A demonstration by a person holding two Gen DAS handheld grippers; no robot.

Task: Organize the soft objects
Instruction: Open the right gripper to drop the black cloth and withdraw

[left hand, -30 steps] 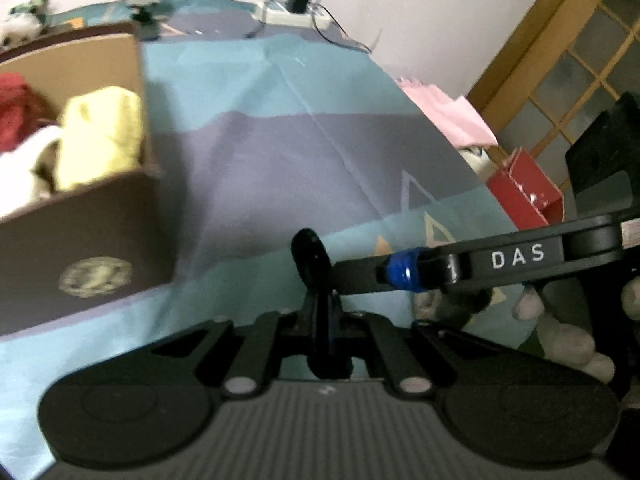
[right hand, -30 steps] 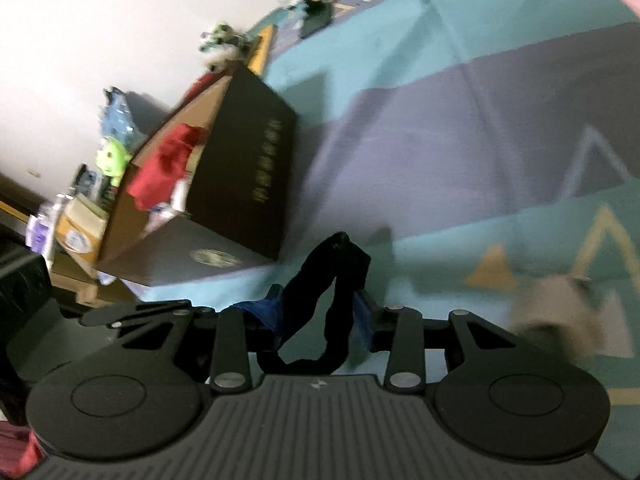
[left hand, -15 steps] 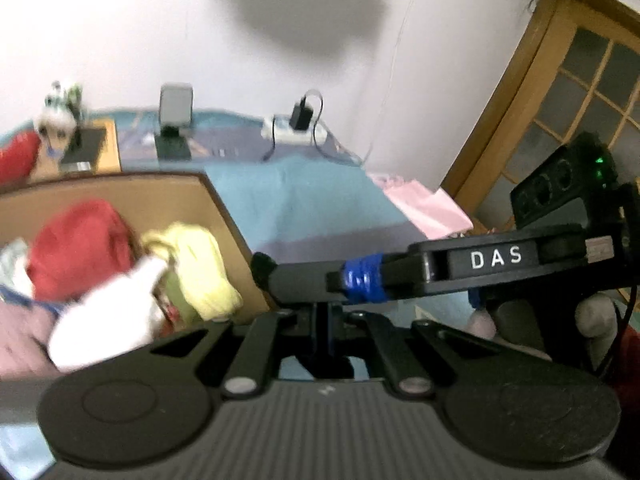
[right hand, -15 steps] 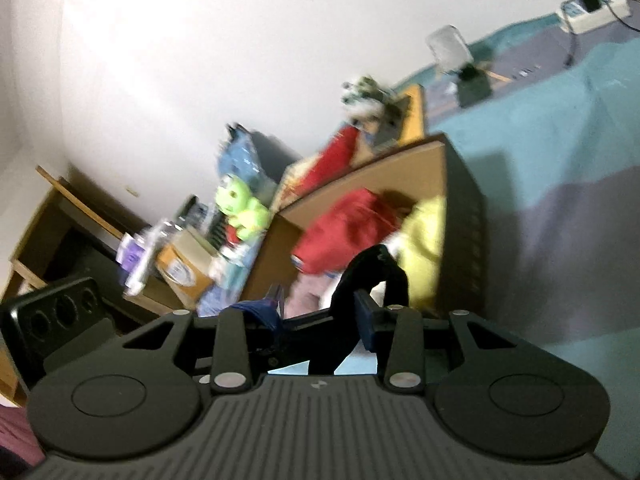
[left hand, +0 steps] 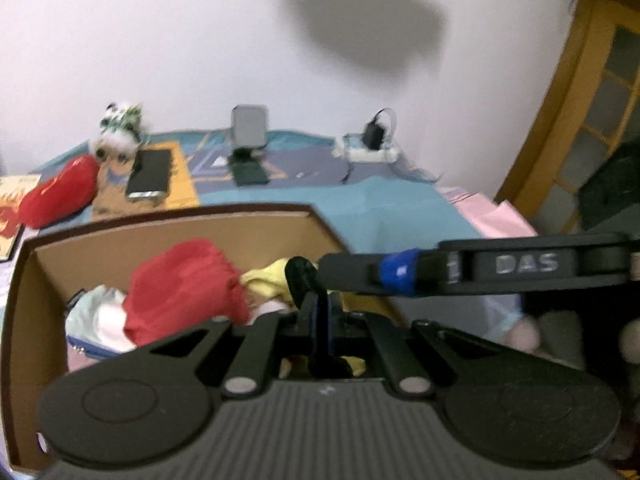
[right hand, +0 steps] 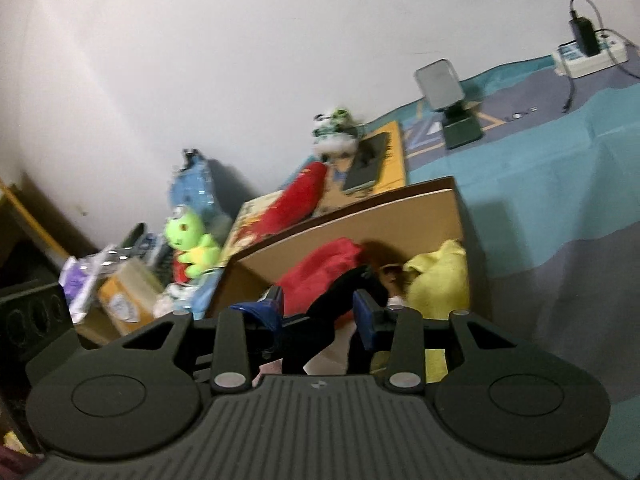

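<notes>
Left gripper [left hand: 320, 312]: I hold it tilted downward, jaws fully closed, nothing between them.
Right gripper [right hand: 320, 312]: angled downward, jaws partly apart, clamped on a black thing; its finger crosses in front of my left gripper.

Directly ahead of the left gripper [left hand: 320, 312] stands an open cardboard box [left hand: 168, 236] on the bedspread [left hand: 384, 204]. Inside it, a bundled cloth [left hand: 184, 284] lies left of the gripper's line, with another cloth [left hand: 268, 280] just beside it to the right. Beyond the box, against the wall, a phone [left hand: 149, 174] lies to the left, a small stand [left hand: 249, 148] sits straight ahead, and a power strip [left hand: 370, 152] is to the right. The right gripper [right hand: 320, 312] faces the same box from its near corner.
</notes>
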